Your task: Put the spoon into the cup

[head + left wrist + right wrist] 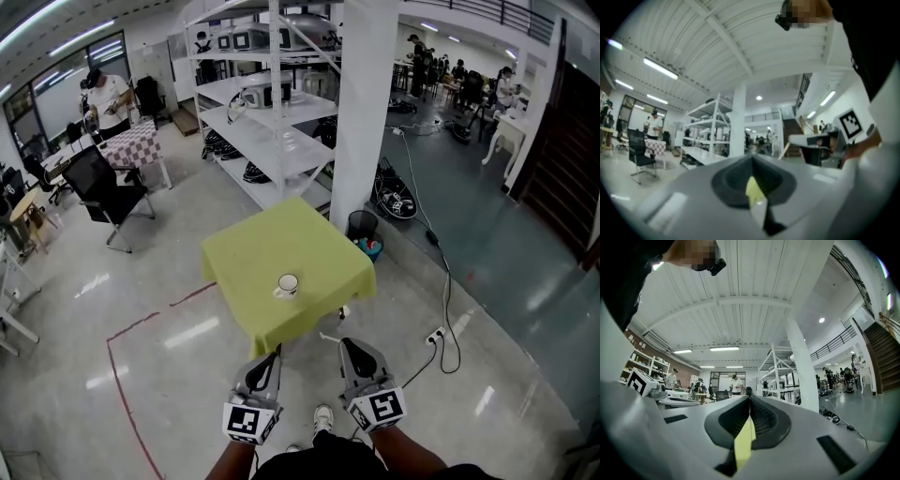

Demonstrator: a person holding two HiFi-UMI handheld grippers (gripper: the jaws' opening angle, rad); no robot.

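A white cup (288, 283) stands near the front edge of a small table under a yellow-green cloth (253, 253). A small pale thing (278, 293) lies against the cup's near left side; it is too small to tell whether it is the spoon. My left gripper (273, 355) and right gripper (348, 346) hang side by side close to my body, short of the table's front edge. In the left gripper view the left gripper (752, 161) has its jaws together, with nothing held. The right gripper (749, 401) looks the same in its own view.
A white pillar (366, 112) and white shelving (267, 122) stand behind the table. A black bin (362, 225) sits at the pillar's foot. Cables (442, 281) run over the floor on the right, with a power strip (434, 336). Red tape (122, 375) marks the floor on the left, beyond it an office chair (108, 192).
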